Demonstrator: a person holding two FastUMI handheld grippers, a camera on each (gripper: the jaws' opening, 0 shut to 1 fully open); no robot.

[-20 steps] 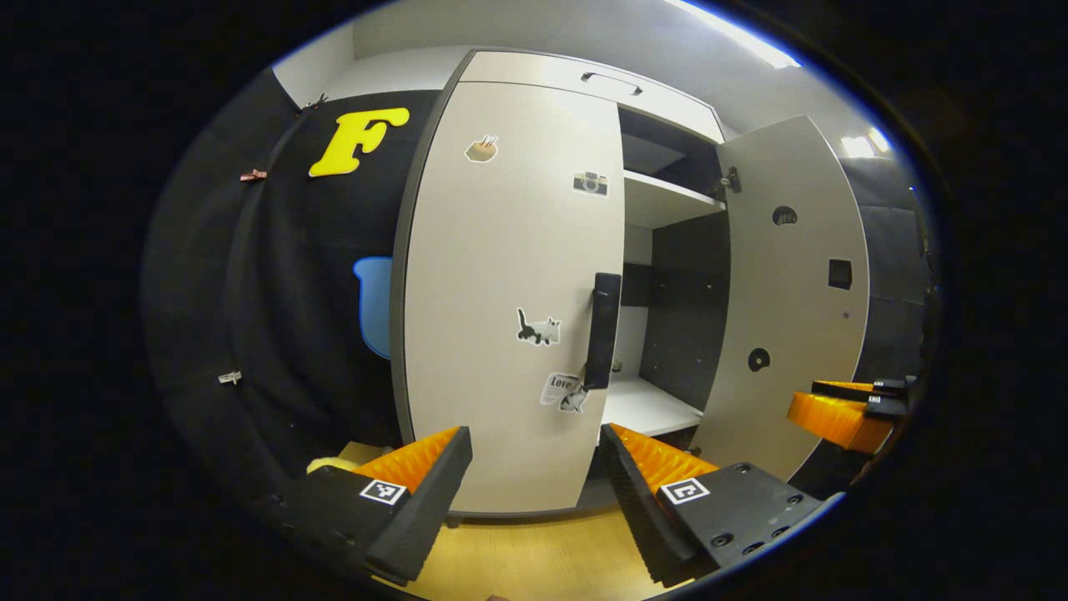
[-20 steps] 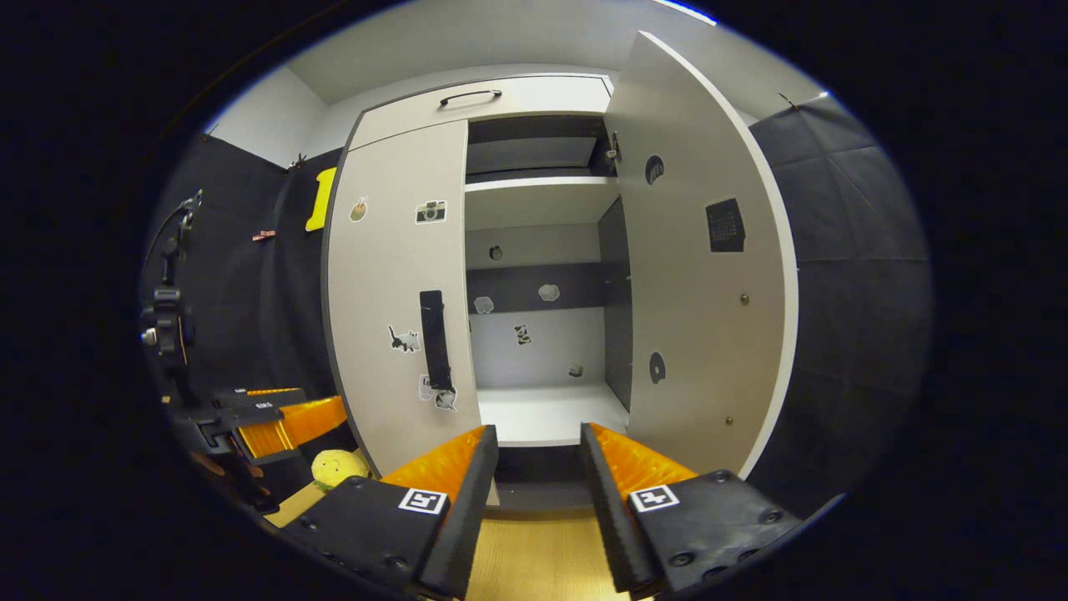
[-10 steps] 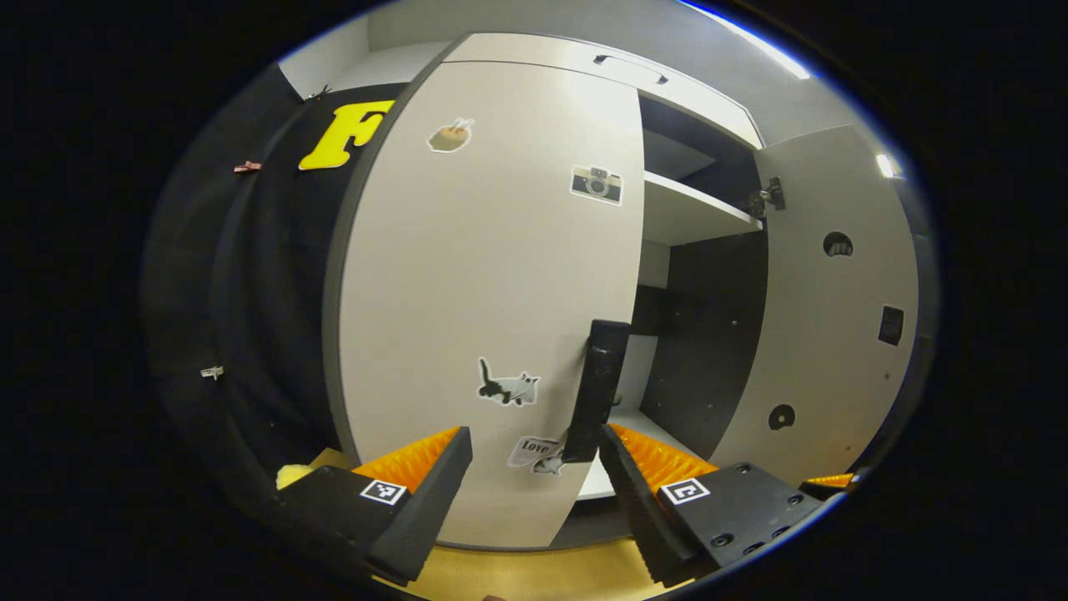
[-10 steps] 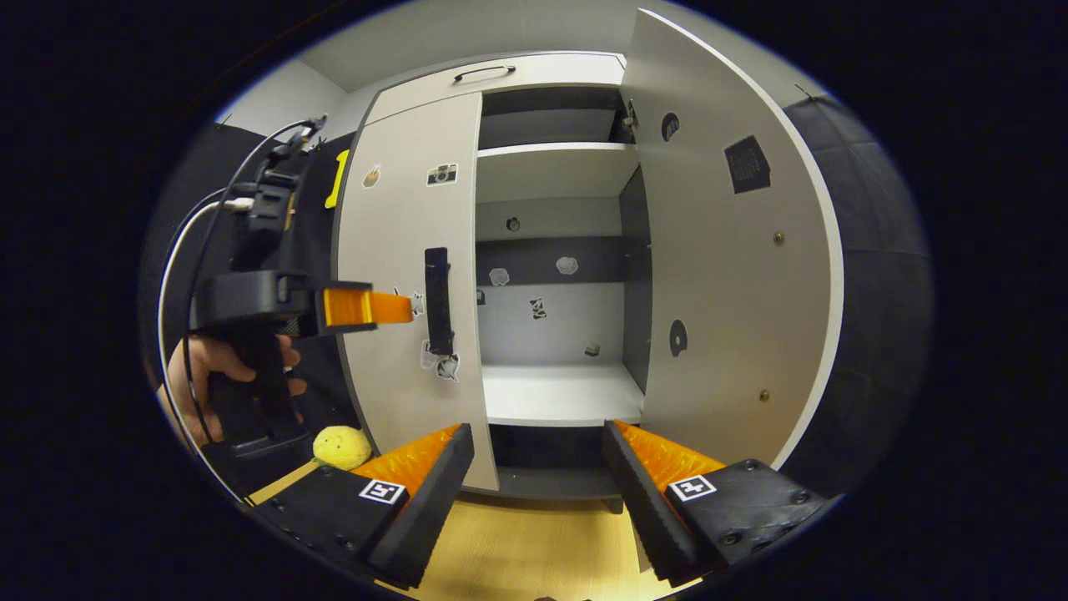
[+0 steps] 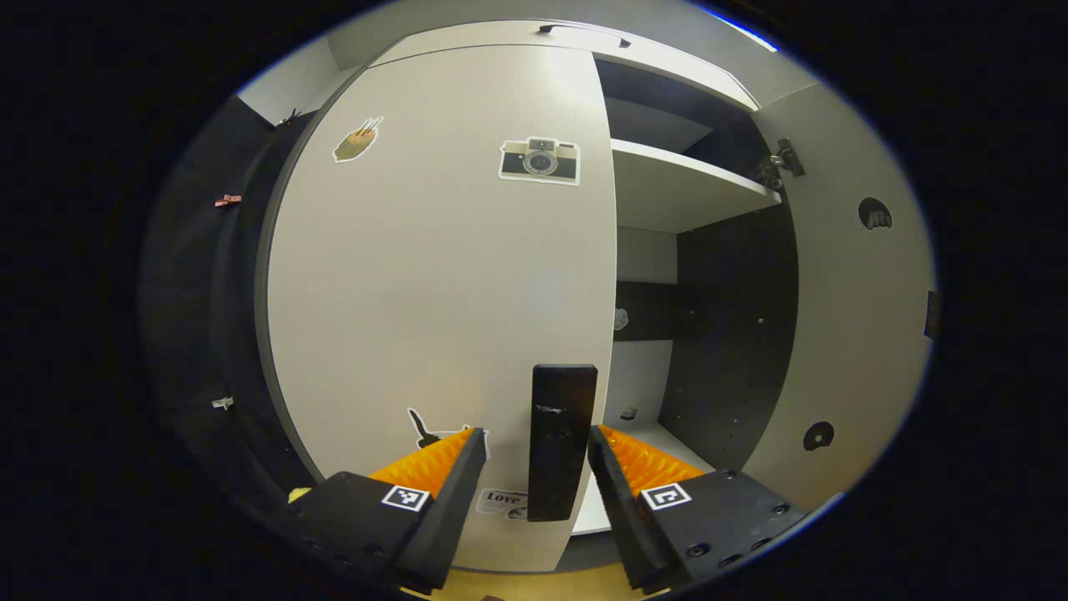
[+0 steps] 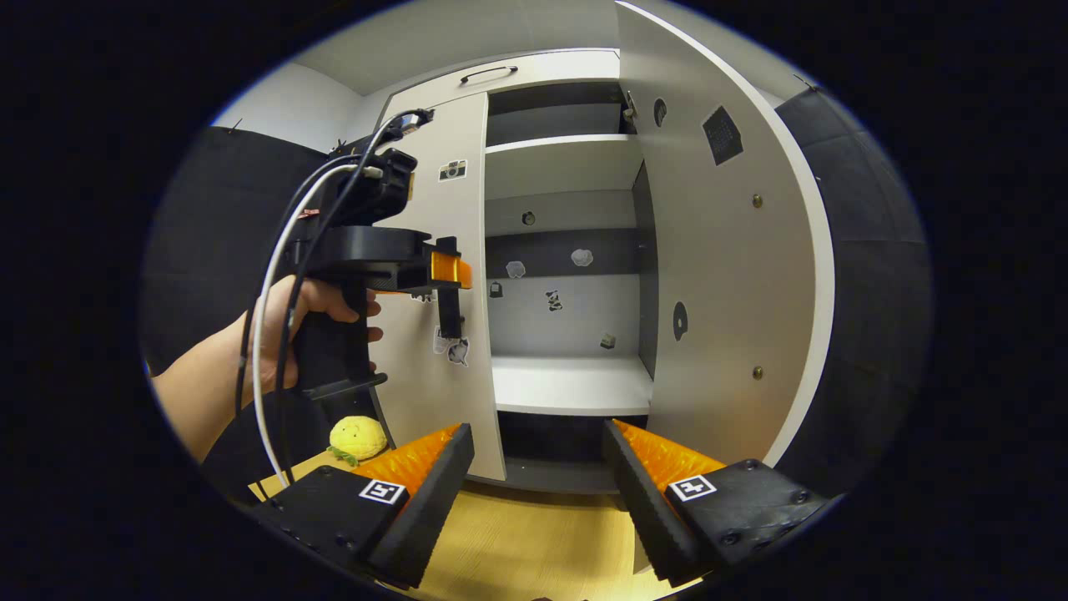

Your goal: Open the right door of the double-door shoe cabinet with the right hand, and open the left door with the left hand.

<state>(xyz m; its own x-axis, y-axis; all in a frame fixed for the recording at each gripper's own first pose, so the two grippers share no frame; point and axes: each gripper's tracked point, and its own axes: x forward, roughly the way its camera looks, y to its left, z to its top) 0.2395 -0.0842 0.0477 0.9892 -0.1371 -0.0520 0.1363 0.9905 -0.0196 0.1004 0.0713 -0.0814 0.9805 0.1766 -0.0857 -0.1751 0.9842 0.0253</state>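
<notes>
The tall double-door shoe cabinet [image 6: 559,250] is built of smooth, matt off-white board with dark edging and dark inner side panels. Its right door [image 6: 726,267], a flat slab with round hinge recesses and small metal screw heads on its inner face, stands swung wide open. The left door [image 5: 450,292] is shut, its pale face dotted with stickers: a camera [image 5: 540,160], a cat silhouette, and a small one lower down that reads "Love" [image 5: 503,499].

The left gripper [image 5: 534,467] has its ribbed, wedge-shaped fingers spread apart on either side of the long, flat black bar handle [image 5: 561,441] at the left door's free edge; they flank it without visibly pressing on it. In the right gripper view, a bare hand [image 6: 292,330] grips that tool's black pistol stock, with white and black cables looping off it.

The right gripper [image 6: 538,492] hangs in front of the open compartment, its serrated fingers wide apart and holding nothing.

Inside are flat white shelves [image 6: 571,388] and a grey back panel with small stickers. The cabinet stands on a light wood-grain floor [image 6: 517,542], where a yellow plush toy [image 6: 357,437] lies beside the left door. Black quilted cloth lines the booth walls.
</notes>
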